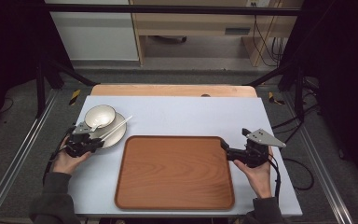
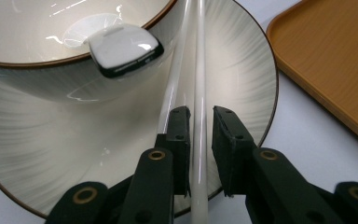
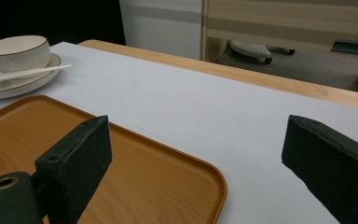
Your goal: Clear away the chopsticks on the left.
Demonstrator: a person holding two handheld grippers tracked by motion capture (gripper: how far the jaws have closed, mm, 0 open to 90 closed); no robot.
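two white chopsticks (image 2: 196, 116) lie across the plate (image 2: 242, 60) by the table's left edge; the left gripper (image 2: 200, 140), its jaws narrowed, straddles one without clearly clamping it. the right gripper (image 3: 196, 154) gapes wide over the tray's (image 1: 175, 172) far right corner, forearm low.

— Where does the brown wooden tray (image 1: 175, 172) sit?
— Centre-near on the white table mat (image 1: 191, 114).
— And the cream plate (image 1: 114, 135)?
— Just left of the tray's far corner, with the cream bowl (image 1: 99, 115) and the white chopsticks (image 1: 117, 126) on it.
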